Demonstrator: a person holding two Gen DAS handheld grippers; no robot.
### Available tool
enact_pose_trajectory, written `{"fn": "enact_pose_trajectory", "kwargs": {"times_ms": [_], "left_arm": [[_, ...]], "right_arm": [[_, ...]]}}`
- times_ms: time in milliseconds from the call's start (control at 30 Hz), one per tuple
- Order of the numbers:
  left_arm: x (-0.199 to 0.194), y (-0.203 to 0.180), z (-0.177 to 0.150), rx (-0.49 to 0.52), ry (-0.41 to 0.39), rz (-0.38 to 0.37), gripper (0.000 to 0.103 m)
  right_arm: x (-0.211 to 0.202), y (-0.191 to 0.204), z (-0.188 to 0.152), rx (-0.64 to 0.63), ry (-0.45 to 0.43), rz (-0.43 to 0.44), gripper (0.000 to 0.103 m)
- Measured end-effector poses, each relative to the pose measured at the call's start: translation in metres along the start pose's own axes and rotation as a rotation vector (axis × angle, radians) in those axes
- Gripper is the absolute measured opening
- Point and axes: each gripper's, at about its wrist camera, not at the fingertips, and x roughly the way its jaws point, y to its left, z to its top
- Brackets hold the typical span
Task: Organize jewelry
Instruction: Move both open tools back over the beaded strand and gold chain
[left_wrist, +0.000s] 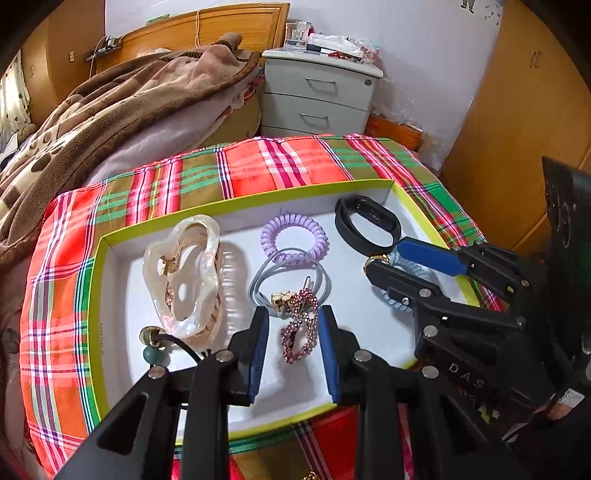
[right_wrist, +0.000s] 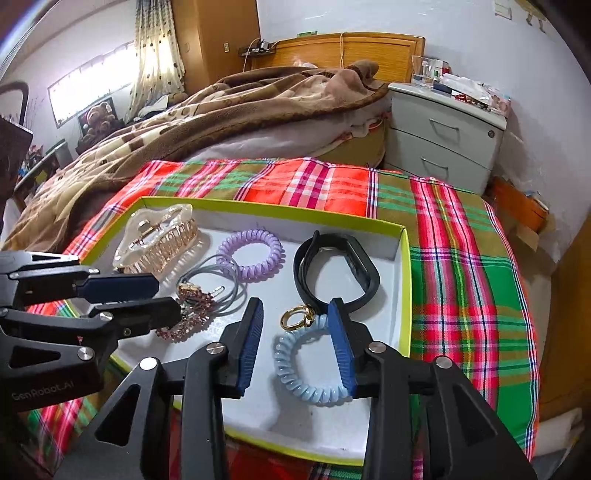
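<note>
Jewelry mostly sits in our tray (right_wrist: 404, 258); right tool (right_wrist: 295, 339) gapes around the blue coil (right_wrist: 295, 384), seemingly released, lower centre; left tool (left_wrist: 293, 332) half-open over the clip (left_wrist: 299, 332), gripping nothing.

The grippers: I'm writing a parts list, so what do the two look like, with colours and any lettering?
Both are alike: black angular plastic linkages with round silver pins, ending in two fingers faced with ribbed blue pads. The left gripper carries pale "GenRobot.AI" lettering on its body; the right gripper shows the letters "DAS". No cables are visible.
</note>
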Motion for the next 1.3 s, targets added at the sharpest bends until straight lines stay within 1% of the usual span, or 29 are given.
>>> {"fn": "enact_pose_trajectory", "kwargs": {"times_ms": [233, 333, 400, 467, 533, 600, 800, 867, 900, 933, 967, 1067, 1200, 1300], "left_arm": [[-0.016, 0.0, -0.008, -0.004, -0.018, 0.003, 0.029], [-0.029, -0.004, -0.014, 0.007, -0.039, -0.014, 0.034], [-0.037, -0.005, -0.02, 0.014, -0.047, -0.025, 0.034], [-0.045, -0.006, -0.027, 0.014, -0.056, -0.039, 0.035], [-0.052, -0.005, -0.033, 0.011, -0.065, -0.058, 0.039], [-0.059, -0.006, -0.041, 0.016, -0.071, -0.071, 0.041], [-0.066, -0.006, -0.063, 0.027, -0.064, -0.081, 0.041], [-0.065, -0.006, -0.071, 0.02, -0.054, -0.091, 0.041], [-0.064, -0.006, -0.075, 0.02, -0.051, -0.098, 0.042], [-0.061, -0.007, -0.08, 0.022, -0.039, -0.106, 0.043], [-0.058, -0.009, -0.084, 0.031, -0.026, -0.111, 0.043], [-0.05, -0.018, -0.095, 0.054, 0.004, -0.104, 0.05], [-0.043, -0.032, -0.11, 0.1, 0.037, -0.121, 0.051], [-0.044, -0.038, -0.117, 0.13, 0.033, -0.105, 0.054]], "right_arm": [[-0.015, 0.001, -0.001, 0.017, -0.029, -0.002, 0.038], [-0.028, 0.001, -0.004, 0.027, -0.05, 0.001, 0.038], [-0.038, 0.001, -0.007, 0.035, -0.067, 0.005, 0.038], [-0.049, 0.0, -0.012, 0.04, -0.083, 0.006, 0.038], [-0.06, -0.002, -0.019, 0.054, -0.091, 0.003, 0.038], [-0.07, -0.005, -0.027, 0.076, -0.101, 0.01, 0.038], [-0.093, -0.009, -0.048, 0.102, -0.115, 0.006, 0.038], [-0.097, -0.01, -0.056, 0.118, -0.11, 0.015, 0.04], [-0.098, -0.011, -0.06, 0.122, -0.105, 0.018, 0.043], [-0.099, -0.012, -0.067, 0.134, -0.089, 0.032, 0.053], [-0.098, -0.014, -0.072, 0.141, -0.076, 0.043, 0.058], [-0.093, -0.014, -0.088, 0.158, -0.033, 0.063, 0.058], [-0.088, -0.003, -0.1, 0.126, 0.011, 0.085, 0.058], [-0.087, 0.006, -0.103, 0.091, 0.019, 0.081, 0.058]]}}
